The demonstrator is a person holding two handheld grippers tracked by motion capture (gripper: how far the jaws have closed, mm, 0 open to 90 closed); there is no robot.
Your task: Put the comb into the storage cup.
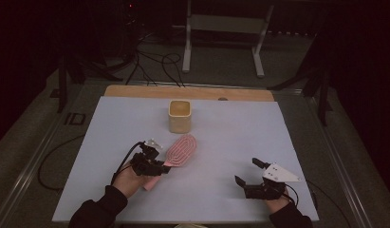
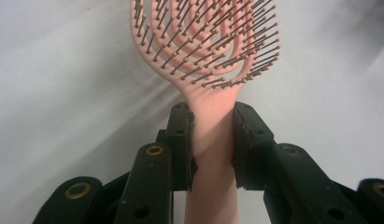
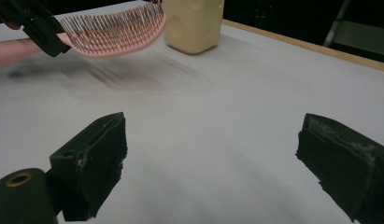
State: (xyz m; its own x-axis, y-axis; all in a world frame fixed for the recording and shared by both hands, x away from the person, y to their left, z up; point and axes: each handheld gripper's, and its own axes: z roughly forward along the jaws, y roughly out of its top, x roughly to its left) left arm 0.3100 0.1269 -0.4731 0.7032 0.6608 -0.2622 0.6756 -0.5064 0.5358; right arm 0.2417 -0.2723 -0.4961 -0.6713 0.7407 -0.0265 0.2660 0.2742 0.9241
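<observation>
Big white mat [image 1: 221, 142] covers nearly the whole table, with a strip of bare wood along the far edge, so there's loads of open room in the middle and on the right side. The only obstacle is the cream cup [image 1: 179, 116] sitting toward the far middle.

The left gripper [image 2: 213, 135] is clamped on the pink brush [image 2: 203, 42], jaws squeezing the neck right where handle meets head. In the right gripper view the brush looks lifted a bit off the mat, bristles up, head pointing toward the cup and ending just short of it.

My guess is the brush goes in the cup. If so, I'd keep that neck grip square so it doesn't twist, lift clear of the rim, then tip it in without knocking the cup toward the far edge.

The right gripper [image 1: 254, 177] sits near the front right, jaws wide apart, holding nothing, well clear of everything.
</observation>
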